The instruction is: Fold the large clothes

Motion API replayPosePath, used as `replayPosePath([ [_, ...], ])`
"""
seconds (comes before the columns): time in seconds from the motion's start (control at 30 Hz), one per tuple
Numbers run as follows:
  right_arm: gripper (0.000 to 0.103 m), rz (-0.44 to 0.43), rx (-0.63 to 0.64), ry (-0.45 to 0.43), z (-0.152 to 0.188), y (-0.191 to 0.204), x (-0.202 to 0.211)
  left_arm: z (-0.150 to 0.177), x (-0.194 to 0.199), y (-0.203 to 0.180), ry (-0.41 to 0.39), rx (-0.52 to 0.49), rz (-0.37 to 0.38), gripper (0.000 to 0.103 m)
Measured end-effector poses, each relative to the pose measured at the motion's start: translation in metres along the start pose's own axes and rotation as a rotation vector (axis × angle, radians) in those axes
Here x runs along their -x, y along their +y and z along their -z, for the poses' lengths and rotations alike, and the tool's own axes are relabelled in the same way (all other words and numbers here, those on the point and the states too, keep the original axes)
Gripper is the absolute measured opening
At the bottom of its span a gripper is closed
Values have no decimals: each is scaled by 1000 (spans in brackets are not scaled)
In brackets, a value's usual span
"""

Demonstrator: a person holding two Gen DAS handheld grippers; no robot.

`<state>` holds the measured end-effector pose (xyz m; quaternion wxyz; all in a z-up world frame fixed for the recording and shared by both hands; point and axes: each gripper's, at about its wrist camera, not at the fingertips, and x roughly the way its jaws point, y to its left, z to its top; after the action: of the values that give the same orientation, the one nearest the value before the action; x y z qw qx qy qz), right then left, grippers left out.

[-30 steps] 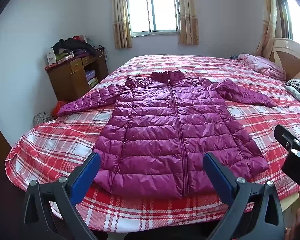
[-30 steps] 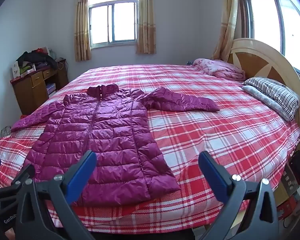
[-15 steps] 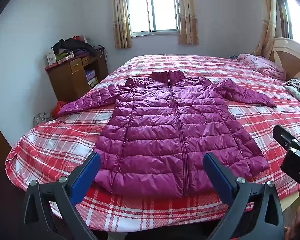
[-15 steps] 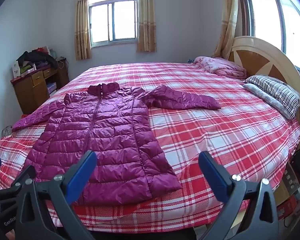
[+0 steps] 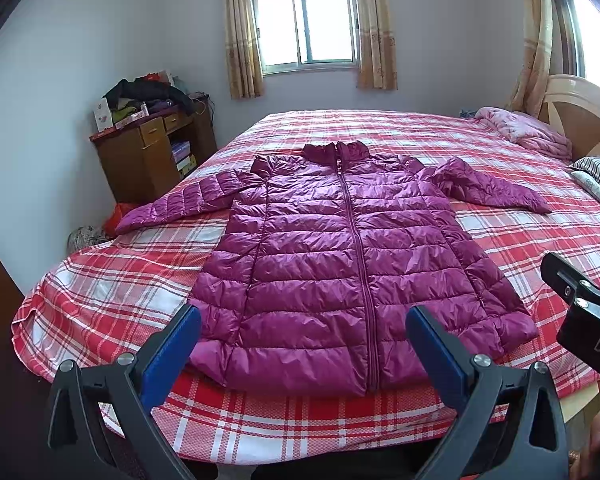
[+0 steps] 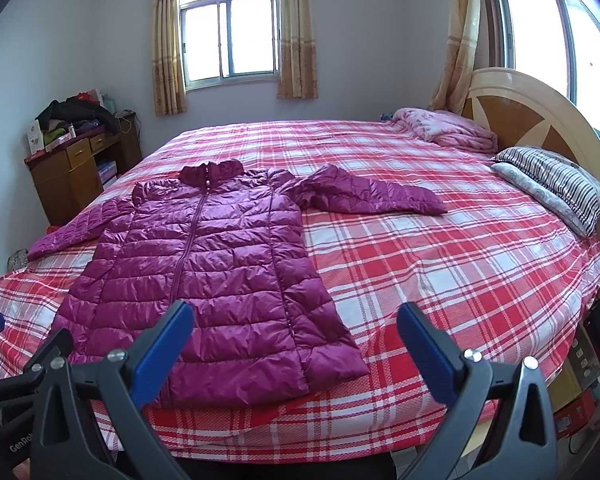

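Currently, the magenta quilted down jacket (image 5: 340,264) lies flat and face up on the red-and-white plaid bed sheet (image 5: 112,292), zipped closed, with its stand collar toward the far window and its hem near the close edge of the bed. Both sleeves are spread outward: one extends toward the brown wooden cabinet (image 5: 148,156), the other toward the striped pillow (image 6: 556,178) at the beige wooden headboard (image 6: 540,120).

The left gripper (image 5: 302,334) hangs above the near edge of the bed, in front of the jacket hem. Its two blue-padded fingers (image 5: 172,356) stand wide apart, with nothing between them and no contact with the fabric.

The right gripper (image 6: 294,330) hangs beside the left one, facing the hem corner on the headboard side and the bare sheet next to it. Its blue-padded fingers stand equally wide apart and hold nothing.

A folded pink quilt (image 6: 444,130) rests at the far corner of the bed, just beside the headboard and well apart from the jacket. Dark clothes and small boxes are piled on top of the cabinet.
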<state>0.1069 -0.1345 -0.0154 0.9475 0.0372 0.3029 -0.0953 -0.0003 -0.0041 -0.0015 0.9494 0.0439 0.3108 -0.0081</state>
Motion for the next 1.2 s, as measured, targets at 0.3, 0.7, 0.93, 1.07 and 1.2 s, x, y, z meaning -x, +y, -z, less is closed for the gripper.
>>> replayPosePath([
  [0.3, 103, -4, -2, 2, 1, 2, 0, 1, -2, 2, 3, -2, 0, 102],
  [0.7, 103, -10, -2, 7, 2, 3, 1, 1, 1, -1, 1, -11, 0, 102],
  [0.93, 103, -13, -1, 13, 2, 3, 1, 1, 1, -2, 1, -10, 0, 102],
  [1.07, 103, -12, -1, 12, 2, 3, 1, 2, 2, -3, 5, -11, 0, 102],
  [1.2, 103, -12, 0, 12, 2, 3, 1, 2, 1, -4, 2, -12, 1, 102],
])
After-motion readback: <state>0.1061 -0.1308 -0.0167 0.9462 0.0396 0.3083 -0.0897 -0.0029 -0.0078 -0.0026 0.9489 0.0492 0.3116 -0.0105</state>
